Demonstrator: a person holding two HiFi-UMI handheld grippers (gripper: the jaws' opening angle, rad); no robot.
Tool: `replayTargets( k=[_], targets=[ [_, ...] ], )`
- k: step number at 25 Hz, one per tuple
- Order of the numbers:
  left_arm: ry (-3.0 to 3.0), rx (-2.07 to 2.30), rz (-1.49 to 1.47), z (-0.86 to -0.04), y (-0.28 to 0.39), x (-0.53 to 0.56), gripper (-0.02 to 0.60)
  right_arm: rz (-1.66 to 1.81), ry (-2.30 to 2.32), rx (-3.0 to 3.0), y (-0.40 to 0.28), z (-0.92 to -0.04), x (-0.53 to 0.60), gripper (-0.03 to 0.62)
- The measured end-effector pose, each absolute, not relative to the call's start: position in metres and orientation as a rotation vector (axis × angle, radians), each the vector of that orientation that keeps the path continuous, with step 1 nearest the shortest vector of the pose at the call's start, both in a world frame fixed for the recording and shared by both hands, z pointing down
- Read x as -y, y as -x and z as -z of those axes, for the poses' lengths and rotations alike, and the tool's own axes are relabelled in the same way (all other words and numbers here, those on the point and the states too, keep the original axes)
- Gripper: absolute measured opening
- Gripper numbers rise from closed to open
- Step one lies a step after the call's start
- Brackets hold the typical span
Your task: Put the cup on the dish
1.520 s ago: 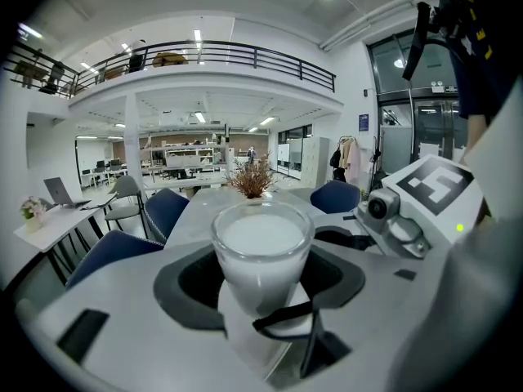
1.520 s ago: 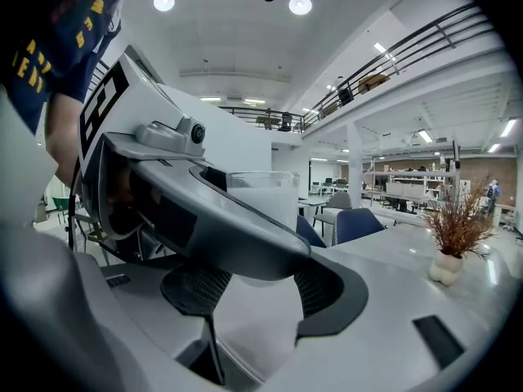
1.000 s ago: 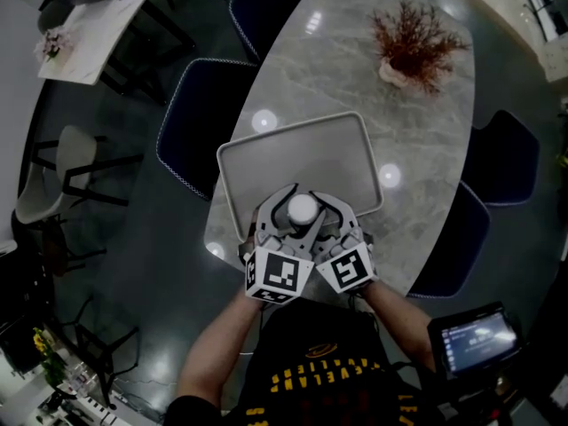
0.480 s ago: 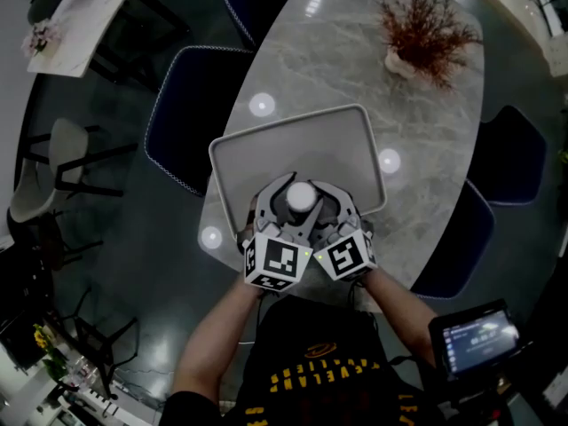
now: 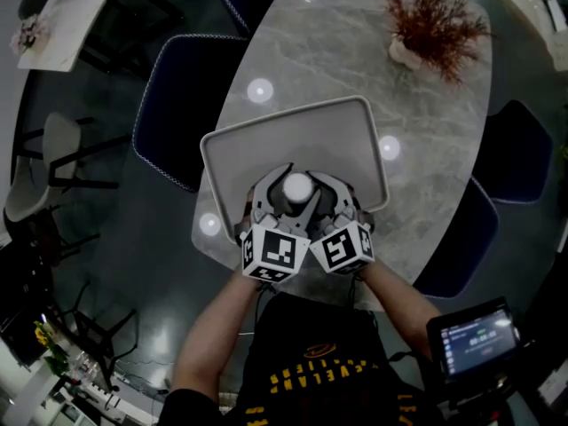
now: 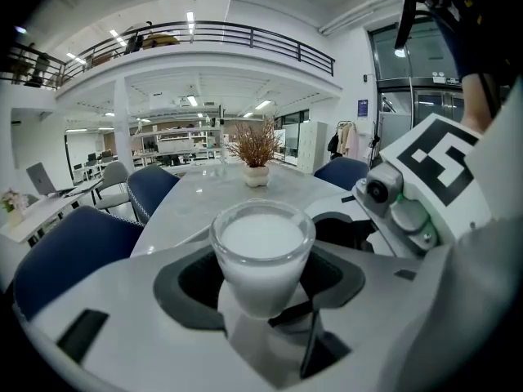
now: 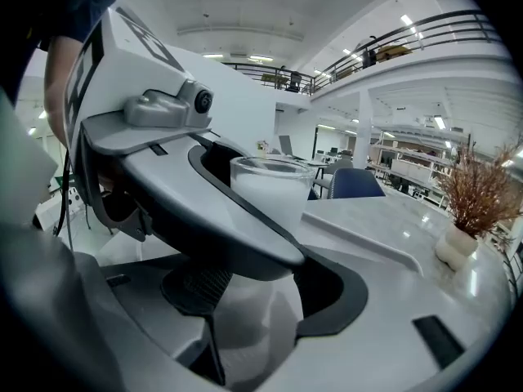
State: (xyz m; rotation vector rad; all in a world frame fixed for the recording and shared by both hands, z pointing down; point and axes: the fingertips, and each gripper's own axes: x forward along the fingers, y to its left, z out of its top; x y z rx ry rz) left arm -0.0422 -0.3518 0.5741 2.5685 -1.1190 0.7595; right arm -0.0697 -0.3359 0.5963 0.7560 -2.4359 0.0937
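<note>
A: Where is the cup (image 5: 298,186)?

B: Over the near edge of the dish (image 5: 293,136), a grey rectangular tray. The cup is clear glass, filled with something white, and upright. No view shows whether its base touches the dish.

A: What holds it?

B: The left gripper (image 6: 261,278) has its jaws closed on the cup's sides, with the dark pads (image 6: 192,288) against the glass. The right gripper (image 7: 249,296) comes in from the other side. Its jaws also sit around the cup's lower part, under one jaw of the left gripper that crosses in front.

A: And from above?

B: From the head view, the two sets of jaws form a ring around the cup at the dish's near edge. The marker cubes (image 5: 273,254) lie side by side just nearer than the dish. The person's forearms (image 5: 217,335) run back from them.

A: What does the dish rest on?

B: It rests on a grey marble table (image 5: 426,149), with its near edge close to the table's rim.

A: What else is around the dish?

B: A dry reddish plant (image 5: 435,20) in a pale pot stands well beyond its far right corner. A blue chair (image 5: 177,105) is just left of it, off the table. More blue chairs (image 5: 519,158) are to its right. A small lit screen (image 5: 475,344) is nearer than the dish, to the right of the person.
</note>
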Motion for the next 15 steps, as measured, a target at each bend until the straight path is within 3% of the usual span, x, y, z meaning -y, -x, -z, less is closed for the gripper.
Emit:
replayTargets(
  k=[15],
  targets=[
    [-2.542, 1.120, -0.803, -0.593, 0.047, 0.358, 0.258, -0.024, -0.664, 2.334, 0.073, -0.615, 0.340, 0.239]
  ],
)
